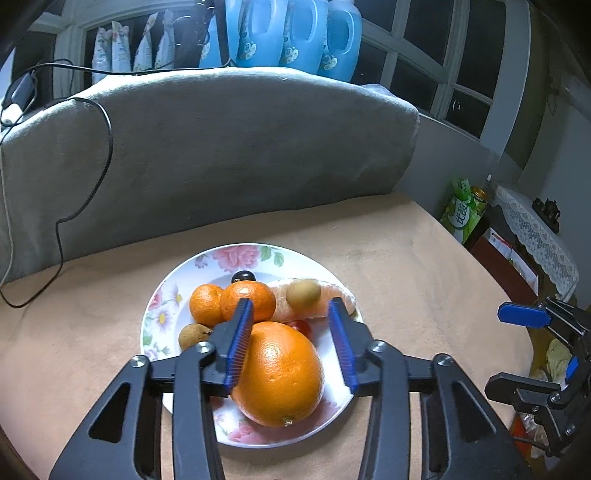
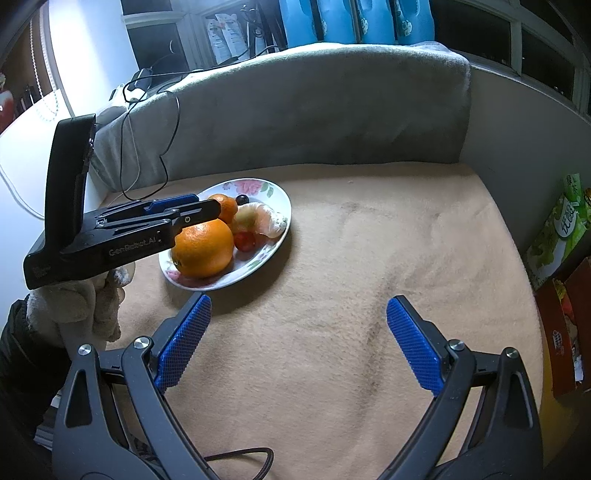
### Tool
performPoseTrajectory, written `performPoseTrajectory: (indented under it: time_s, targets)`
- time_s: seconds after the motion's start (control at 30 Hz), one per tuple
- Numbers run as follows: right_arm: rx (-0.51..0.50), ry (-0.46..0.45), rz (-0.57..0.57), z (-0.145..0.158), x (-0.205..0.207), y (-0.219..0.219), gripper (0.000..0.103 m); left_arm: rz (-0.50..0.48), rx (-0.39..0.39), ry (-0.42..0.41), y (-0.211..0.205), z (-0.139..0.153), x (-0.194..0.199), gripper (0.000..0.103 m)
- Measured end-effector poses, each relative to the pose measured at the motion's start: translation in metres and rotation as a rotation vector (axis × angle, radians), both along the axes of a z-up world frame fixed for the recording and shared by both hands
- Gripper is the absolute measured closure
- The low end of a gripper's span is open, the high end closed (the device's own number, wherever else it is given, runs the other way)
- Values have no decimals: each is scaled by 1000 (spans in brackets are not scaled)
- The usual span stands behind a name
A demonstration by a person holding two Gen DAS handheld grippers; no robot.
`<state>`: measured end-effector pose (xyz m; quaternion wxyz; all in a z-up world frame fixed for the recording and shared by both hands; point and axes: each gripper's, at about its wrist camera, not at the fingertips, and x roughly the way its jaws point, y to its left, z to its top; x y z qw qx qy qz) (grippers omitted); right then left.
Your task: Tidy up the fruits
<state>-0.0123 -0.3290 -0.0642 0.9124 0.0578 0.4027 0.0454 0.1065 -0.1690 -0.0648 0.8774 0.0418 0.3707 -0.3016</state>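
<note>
A white flowered plate (image 1: 162, 306) (image 2: 279, 195) on the tan cloth holds a big orange (image 1: 282, 373) (image 2: 203, 247), two mandarins (image 1: 207, 304), a peeled mandarin (image 1: 332, 299) (image 2: 271, 221), a kiwi (image 1: 303, 291), a longan (image 1: 192, 336), a cherry tomato (image 1: 301, 326) (image 2: 244, 240) and a dark grape (image 1: 242, 276). My left gripper (image 1: 290, 308) (image 2: 192, 206) is open, its jaws either side of the big orange's far half; the left pad touches it, the right pad stands apart. My right gripper (image 2: 297, 314) (image 1: 517, 315) is open and empty over bare cloth, right of the plate.
A grey cushioned backrest (image 1: 221, 147) rises behind the plate, with a black cable (image 1: 107, 147) draped over it. Blue detergent jugs (image 1: 295, 33) stand on the sill behind. Green drink cartons (image 1: 461, 210) (image 2: 557, 229) and boxes sit past the cloth's right edge.
</note>
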Motion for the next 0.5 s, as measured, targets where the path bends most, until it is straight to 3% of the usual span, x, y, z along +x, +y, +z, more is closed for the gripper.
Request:
performPoseTrajectory:
  time_s: [0.27,0.5]
  targets:
    - [-9,3,-9,0,2,1,5,22,-7,8,9,1,-1,41]
    - [-31,1,-17,2,5,6,5,53,-15,16,25,4,-2,38]
